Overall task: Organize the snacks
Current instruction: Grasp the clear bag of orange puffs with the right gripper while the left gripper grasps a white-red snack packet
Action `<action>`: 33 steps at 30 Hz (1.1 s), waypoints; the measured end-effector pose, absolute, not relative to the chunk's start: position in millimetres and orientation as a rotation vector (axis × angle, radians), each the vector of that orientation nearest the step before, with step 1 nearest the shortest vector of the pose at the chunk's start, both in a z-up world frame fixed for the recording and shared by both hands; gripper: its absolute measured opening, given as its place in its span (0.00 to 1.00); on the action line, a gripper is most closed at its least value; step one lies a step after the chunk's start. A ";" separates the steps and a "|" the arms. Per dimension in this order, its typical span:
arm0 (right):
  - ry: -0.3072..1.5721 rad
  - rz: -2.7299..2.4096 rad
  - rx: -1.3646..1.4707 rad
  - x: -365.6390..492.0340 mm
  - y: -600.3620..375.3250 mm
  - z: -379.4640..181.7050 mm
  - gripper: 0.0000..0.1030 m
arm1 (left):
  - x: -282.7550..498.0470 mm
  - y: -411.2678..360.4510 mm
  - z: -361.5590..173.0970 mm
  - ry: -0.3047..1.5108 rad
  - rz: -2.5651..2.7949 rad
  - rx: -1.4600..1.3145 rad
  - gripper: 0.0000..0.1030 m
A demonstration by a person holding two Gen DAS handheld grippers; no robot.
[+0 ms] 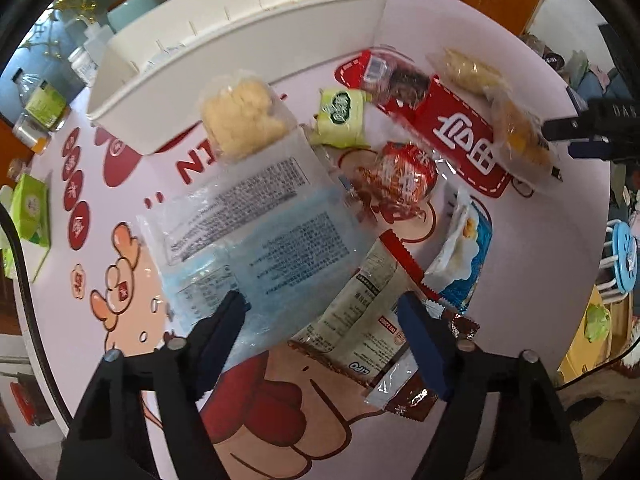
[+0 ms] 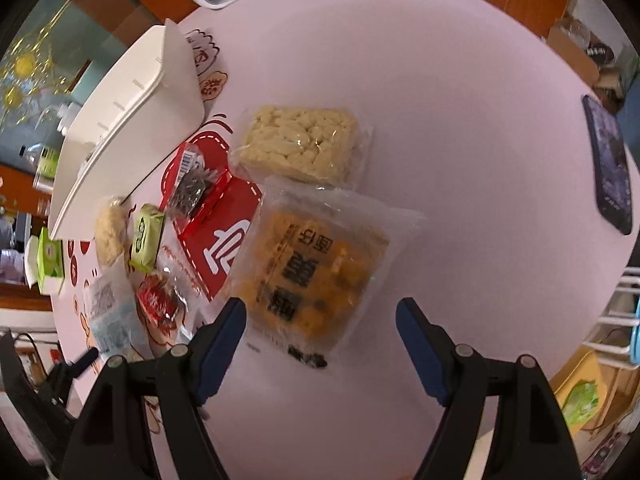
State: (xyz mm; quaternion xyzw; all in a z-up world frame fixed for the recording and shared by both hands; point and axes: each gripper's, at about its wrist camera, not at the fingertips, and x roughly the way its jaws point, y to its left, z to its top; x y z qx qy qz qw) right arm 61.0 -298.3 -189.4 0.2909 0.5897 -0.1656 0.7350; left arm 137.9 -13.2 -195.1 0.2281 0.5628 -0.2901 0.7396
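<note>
A long white bin (image 1: 240, 60) stands at the back of the round table; it also shows in the right wrist view (image 2: 132, 128). Several snack packets lie in front of it. My left gripper (image 1: 320, 340) is open, hovering over a clear and blue packet (image 1: 260, 232) and a beige packet (image 1: 360, 320). Beyond lie a green packet (image 1: 342, 114), a red packet (image 1: 404, 180) and a red seed packet (image 1: 396, 76). My right gripper (image 2: 320, 340) is open just above an orange cake packet (image 2: 316, 272), with a pale rice-cracker packet (image 2: 304, 144) beyond it.
A dark phone (image 2: 612, 168) lies at the table's right edge. A green tissue box (image 1: 28, 216) and bottles (image 1: 38, 112) stand off the table's left. A blue and white packet (image 1: 464, 252) lies right of the left gripper. The other gripper (image 1: 592, 132) shows at far right.
</note>
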 end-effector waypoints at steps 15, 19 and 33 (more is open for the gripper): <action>1.343 -0.398 0.490 102.5 -280.7 -211.0 0.80 | 113.0 -51.9 -216.7 1.227 -0.730 0.719 0.63; 1.339 -0.381 0.474 103.2 -279.4 -212.2 0.80 | 101.0 -65.3 -220.3 1.230 -0.746 0.775 0.44; 1.238 -0.332 0.423 83.4 -275.4 -186.6 0.40 | 127.6 -29.3 -208.9 1.352 -0.737 0.471 0.15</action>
